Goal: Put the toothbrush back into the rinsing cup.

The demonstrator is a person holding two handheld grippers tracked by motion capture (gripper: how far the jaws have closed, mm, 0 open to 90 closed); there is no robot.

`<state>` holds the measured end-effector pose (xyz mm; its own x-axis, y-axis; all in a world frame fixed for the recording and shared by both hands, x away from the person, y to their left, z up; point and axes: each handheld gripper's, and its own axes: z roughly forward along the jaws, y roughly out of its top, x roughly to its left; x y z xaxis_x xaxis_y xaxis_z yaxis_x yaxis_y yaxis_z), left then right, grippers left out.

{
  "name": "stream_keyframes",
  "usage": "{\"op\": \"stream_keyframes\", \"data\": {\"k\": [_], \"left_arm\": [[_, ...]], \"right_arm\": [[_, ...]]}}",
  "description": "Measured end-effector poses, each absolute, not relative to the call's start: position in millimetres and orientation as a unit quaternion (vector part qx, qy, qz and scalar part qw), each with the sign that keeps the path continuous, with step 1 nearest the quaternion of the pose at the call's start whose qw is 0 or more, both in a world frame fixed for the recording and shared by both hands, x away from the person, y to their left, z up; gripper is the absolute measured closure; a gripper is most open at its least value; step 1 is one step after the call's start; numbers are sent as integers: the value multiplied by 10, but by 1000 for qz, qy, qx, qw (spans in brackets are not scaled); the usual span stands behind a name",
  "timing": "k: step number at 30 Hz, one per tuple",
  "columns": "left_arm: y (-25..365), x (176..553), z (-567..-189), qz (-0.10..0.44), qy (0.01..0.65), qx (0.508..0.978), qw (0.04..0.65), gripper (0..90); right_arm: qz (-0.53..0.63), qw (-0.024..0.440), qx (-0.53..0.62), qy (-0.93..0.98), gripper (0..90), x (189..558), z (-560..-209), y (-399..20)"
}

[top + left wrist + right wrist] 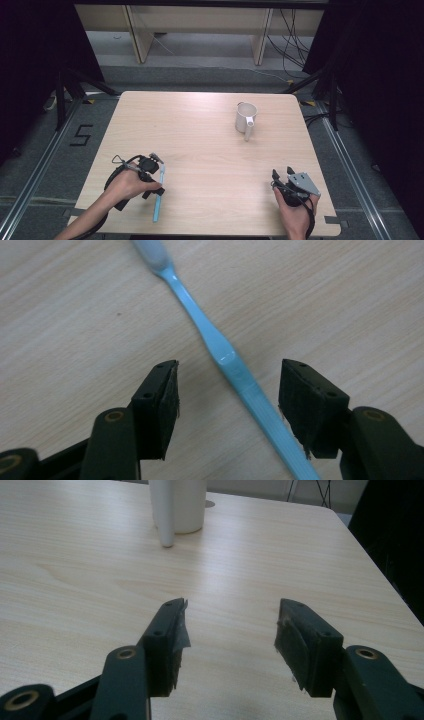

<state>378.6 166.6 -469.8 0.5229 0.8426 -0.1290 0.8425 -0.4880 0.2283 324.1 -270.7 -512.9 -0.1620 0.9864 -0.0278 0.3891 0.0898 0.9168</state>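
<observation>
A light blue toothbrush (159, 197) lies flat on the wooden table (200, 145) near its front left. My left gripper (156, 172) hovers over the upper part of the brush, pointing down at it. In the left gripper view the handle (225, 352) runs slantwise between the two jaws of my left gripper (227, 395), which stands open, its pads off the brush. My right gripper (282, 173) rests at the front right, open with nothing between its jaws (230, 630). A white mug (246, 117) stands upright at the back right, handle toward me, ahead of the right gripper (180, 505).
The table's right edge (385, 580) runs close beside the right gripper. Beyond the table are floor rails, cables and wooden furniture legs (137, 35). Bare wood lies between the two grippers and the mug.
</observation>
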Motion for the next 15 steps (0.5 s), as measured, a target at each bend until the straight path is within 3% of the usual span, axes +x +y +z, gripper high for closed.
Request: {"op": "stream_keyframes", "data": {"k": [15], "left_arm": [[1586,3793,-4783,-3,462,880,110,494]], "right_arm": [[409,364,523,653,461,3252,-5133,-2696]]}}
